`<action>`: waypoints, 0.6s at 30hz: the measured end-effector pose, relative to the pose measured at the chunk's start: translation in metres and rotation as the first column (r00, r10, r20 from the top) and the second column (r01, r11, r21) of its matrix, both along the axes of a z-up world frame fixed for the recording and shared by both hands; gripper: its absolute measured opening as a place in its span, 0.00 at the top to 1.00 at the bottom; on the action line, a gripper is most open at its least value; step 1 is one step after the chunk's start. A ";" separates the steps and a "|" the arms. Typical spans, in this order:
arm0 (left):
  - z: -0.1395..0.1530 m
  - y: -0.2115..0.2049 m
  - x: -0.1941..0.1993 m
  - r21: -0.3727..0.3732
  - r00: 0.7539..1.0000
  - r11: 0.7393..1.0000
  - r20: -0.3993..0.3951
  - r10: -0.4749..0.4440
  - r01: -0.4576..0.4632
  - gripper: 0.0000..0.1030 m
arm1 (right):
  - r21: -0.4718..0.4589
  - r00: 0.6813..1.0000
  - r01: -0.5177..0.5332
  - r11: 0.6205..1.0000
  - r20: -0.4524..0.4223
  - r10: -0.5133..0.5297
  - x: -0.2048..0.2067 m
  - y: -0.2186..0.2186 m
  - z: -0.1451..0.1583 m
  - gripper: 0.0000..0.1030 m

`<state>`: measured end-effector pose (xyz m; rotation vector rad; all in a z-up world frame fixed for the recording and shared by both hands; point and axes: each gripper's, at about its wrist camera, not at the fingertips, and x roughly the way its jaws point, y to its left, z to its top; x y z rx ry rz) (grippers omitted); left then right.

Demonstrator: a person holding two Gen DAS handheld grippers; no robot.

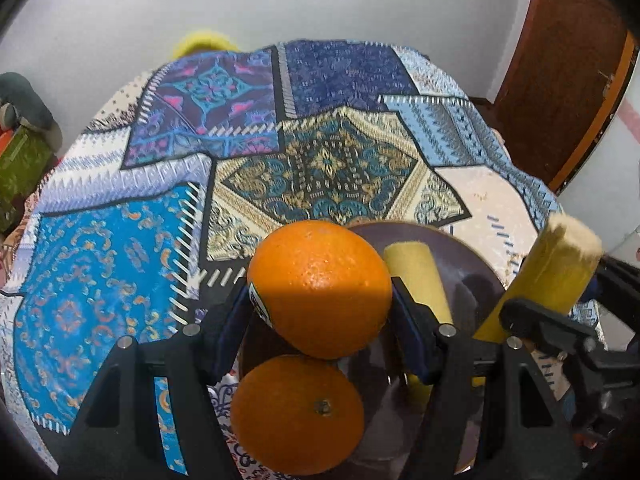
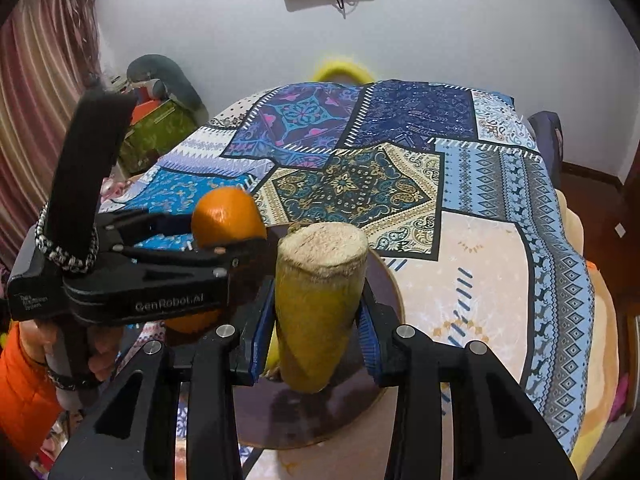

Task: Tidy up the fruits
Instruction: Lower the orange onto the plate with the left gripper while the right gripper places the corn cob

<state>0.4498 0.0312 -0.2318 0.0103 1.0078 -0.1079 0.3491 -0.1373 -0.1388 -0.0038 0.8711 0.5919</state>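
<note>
Left tongs (image 1: 320, 312) are clenched on an orange (image 1: 320, 288), their blue pads pressed against its two sides, and they hold it above a dark round plate (image 1: 460, 256). Below it, a second orange (image 1: 298, 412) lies at the plate's near left edge, stem end up. A yellow cut stick (image 1: 418, 276) rests on the plate just right of the held orange. Right tongs (image 2: 318, 320) grasp another yellow stick (image 2: 318, 304), thick and pale at its cut top, held upright and slightly tilted over the same plate; in the left wrist view this stick (image 1: 548, 276) stands at the plate's right rim. From the right wrist view the left tongs' black body sits to the left, with a hand (image 2: 100, 356) and an orange sleeve (image 2: 20, 392) behind it. The plate stands on a surface covered by a patchwork cloth (image 1: 320, 168) in blue, purple and gold.
</note>
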 end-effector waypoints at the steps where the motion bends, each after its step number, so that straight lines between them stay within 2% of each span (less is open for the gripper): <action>1: -0.002 -0.001 0.000 0.001 1.000 1.000 -0.003 -0.003 0.003 0.35 | 0.003 1.000 0.002 1.000 -0.002 -0.002 0.001 -0.001 -0.001 0.65; 4: -0.004 -0.001 -0.001 0.002 1.000 1.000 0.004 0.004 -0.004 0.35 | 0.011 1.000 0.008 1.000 -0.010 -0.008 0.006 -0.003 -0.003 0.65; 7: 0.008 -0.004 -0.008 0.026 0.997 1.000 0.080 0.006 -0.008 0.35 | 0.006 1.000 0.012 1.000 -0.010 -0.012 0.010 -0.002 -0.005 0.64; 9: 0.016 -0.005 -0.013 0.043 0.993 0.999 0.119 -0.005 0.000 0.27 | 0.004 1.000 0.013 1.000 -0.014 -0.013 0.012 -0.001 -0.006 0.64; 11: 0.023 -0.003 -0.015 0.056 0.989 0.998 0.146 0.004 -0.012 0.23 | 0.002 1.000 0.012 1.000 -0.019 -0.012 0.013 0.000 -0.006 0.64; 18: 0.034 0.022 -0.030 0.033 0.984 0.997 0.165 0.064 -0.071 0.23 | -0.069 1.000 0.007 0.998 -0.002 -0.007 0.013 0.009 -0.011 0.60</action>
